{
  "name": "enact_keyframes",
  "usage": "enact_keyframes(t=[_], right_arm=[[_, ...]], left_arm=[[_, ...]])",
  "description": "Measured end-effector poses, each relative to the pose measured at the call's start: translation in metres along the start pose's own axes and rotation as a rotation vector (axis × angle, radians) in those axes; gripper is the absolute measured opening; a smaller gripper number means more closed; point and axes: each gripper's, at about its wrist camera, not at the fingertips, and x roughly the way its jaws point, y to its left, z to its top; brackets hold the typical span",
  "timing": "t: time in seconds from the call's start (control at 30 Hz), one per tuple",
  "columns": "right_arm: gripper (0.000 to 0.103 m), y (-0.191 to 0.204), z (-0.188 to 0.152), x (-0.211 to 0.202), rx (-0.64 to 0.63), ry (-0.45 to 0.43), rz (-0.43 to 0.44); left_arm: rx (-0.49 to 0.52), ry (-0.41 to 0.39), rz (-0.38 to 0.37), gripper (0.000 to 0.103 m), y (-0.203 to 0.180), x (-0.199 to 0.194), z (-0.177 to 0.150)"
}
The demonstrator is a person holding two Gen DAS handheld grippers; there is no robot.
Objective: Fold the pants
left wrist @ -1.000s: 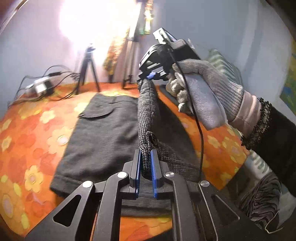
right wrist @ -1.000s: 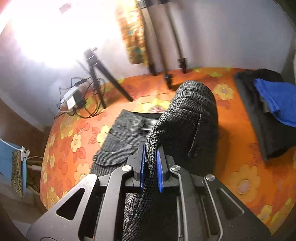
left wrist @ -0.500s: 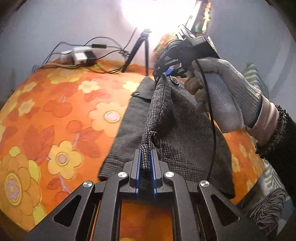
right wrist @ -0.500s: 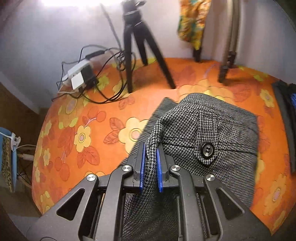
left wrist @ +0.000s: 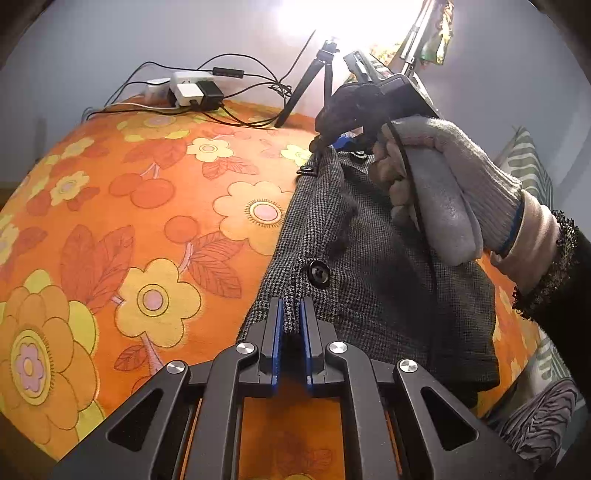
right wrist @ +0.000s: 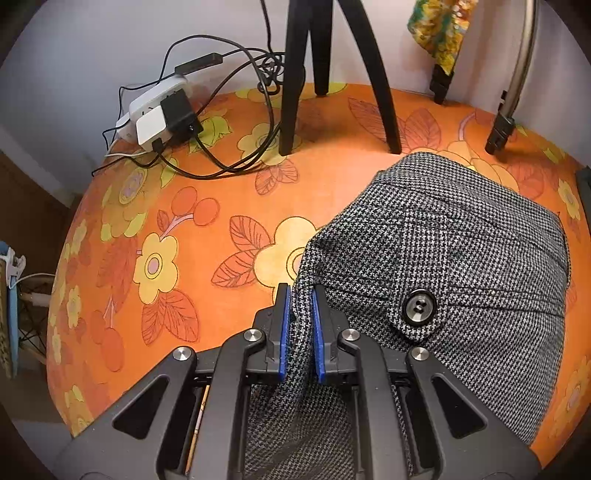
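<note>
The grey houndstooth pants (left wrist: pixel 384 273) lie folded over on the orange flowered cloth, with black buttons on top. My left gripper (left wrist: pixel 290 317) is shut on the near corner of the fabric's left edge. In the left wrist view the right gripper (left wrist: pixel 325 142), held by a gloved hand (left wrist: pixel 447 192), pinches the far corner of the same edge. In the right wrist view my right gripper (right wrist: pixel 300 306) is shut on a ridge of the pants (right wrist: pixel 461 266), low over the cloth. A buttoned pocket flap (right wrist: pixel 419 308) lies just right of it.
A white power strip with plugs and tangled cables (right wrist: pixel 162 114) sits at the far left of the bed. Black tripod legs (right wrist: pixel 295 85) stand on the cloth behind the pants. A patterned cloth (right wrist: pixel 439 33) hangs at the back. A striped grey cloth (left wrist: pixel 539 417) lies off the right edge.
Both grippers have carried the held edge of the pants across to the left and down. The raised half now lies folded over the other half, near the cloth.
</note>
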Motion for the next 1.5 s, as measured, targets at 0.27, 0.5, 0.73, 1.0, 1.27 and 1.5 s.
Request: enact_keyframes(t=[0.27,0.5,0.73,1.0,1.27,1.5], right_arm=[[0.032,-0.01,-0.002,-0.036,-0.02,-0.096,0.092],[0.048,-0.049,-0.019,-0.108,-0.051,-0.2,0.097],[0.058,-0.11,-0.096,-0.155,-0.069,-0.214,0.059],[0.058,-0.175,-0.14,-0.132,0.06,-0.149,0.067],[0.058,-0.21,-0.105,-0.087,0.237,-0.134,0.204],[0.058,-0.203,-0.096,-0.074,0.219,-0.12,0.201]], left_arm=[[0.007,0.007,0.019,0.008,-0.001,0.001,-0.003],[0.019,-0.002,0.034,0.008,-0.001,-0.001,-0.004],[-0.039,-0.019,0.099,0.002,0.023,-0.005,0.0],[0.021,-0.065,0.035,0.003,-0.011,-0.019,0.016],[0.051,-0.01,0.04,0.037,-0.035,-0.007,0.011],[0.092,0.024,0.096,0.043,-0.028,0.008,-0.001]])
